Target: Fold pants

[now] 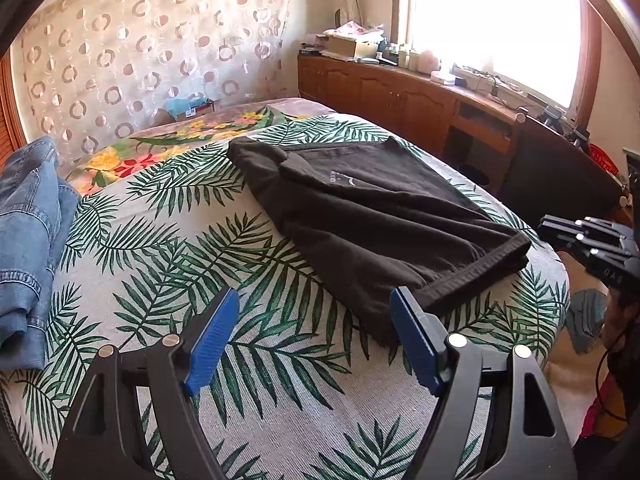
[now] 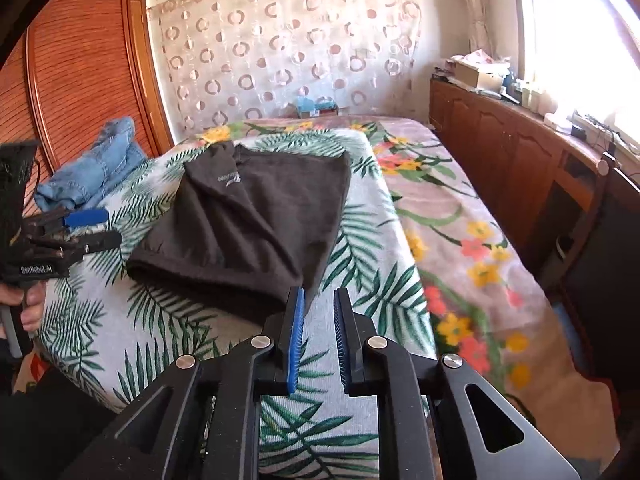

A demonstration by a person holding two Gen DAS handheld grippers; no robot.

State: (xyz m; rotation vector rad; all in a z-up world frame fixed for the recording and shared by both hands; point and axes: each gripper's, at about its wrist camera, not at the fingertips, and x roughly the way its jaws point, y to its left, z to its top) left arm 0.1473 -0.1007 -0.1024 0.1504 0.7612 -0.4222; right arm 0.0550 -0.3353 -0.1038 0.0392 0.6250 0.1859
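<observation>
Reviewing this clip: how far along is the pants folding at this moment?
Done: the black pants lie on the leaf-print sheet as a compact, layered rectangle, so at least one fold looks made. In hand: nothing; the left gripper is wide open, the right gripper slightly open, both empty. Left: possibly another fold; the blue jeans lie crumpled nearby.

The jeans (image 1: 28, 248) run off the left edge beside the left gripper (image 1: 316, 316). Small print on the pants (image 2: 240, 220) is unreadable.
</observation>
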